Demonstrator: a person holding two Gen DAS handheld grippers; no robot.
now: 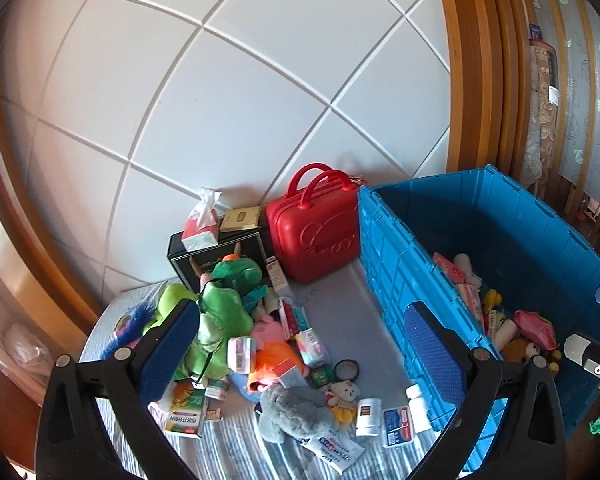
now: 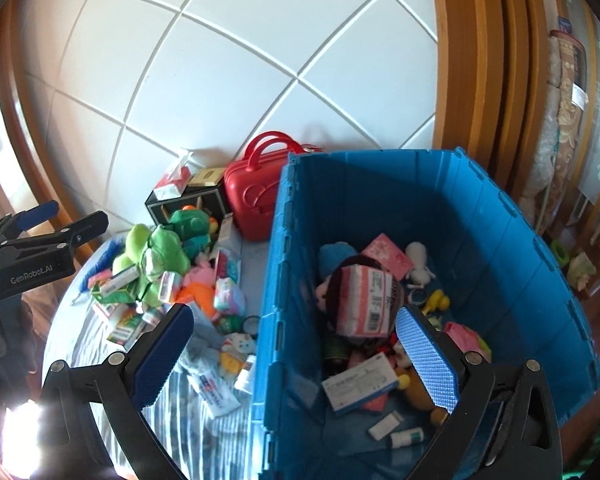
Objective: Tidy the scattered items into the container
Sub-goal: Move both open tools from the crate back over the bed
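We log the left gripper with jaws spread wide and nothing between them, poised over the scattered pile on the striped surface. In its view alone we read the near end of the pile: a grey plush, a white pill bottle and a second white bottle lying just beside the outer wall of the blue crate. The grey plush lies between the jaws, low in the opening; the green plush sits just beside the left pad.

The right wrist view looks down into the blue crate, which the left view shows only obliquely. The right gripper is also wide apart and empty: its right pad hangs over the crate interior, its left pad over the surface outside the crate wall. Inside the crate we note a pink-and-white carton resting on a dark plush, a pink box, a white figure, a yellow toy, a white-and-blue medicine box and a small white tube on the crate floor. The carton lies between the jaws, nearer the right pad.

At the far edge of the surface, against the tiled wall, stand a red case touching the crate's corner, and a black box bearing a tissue pack.
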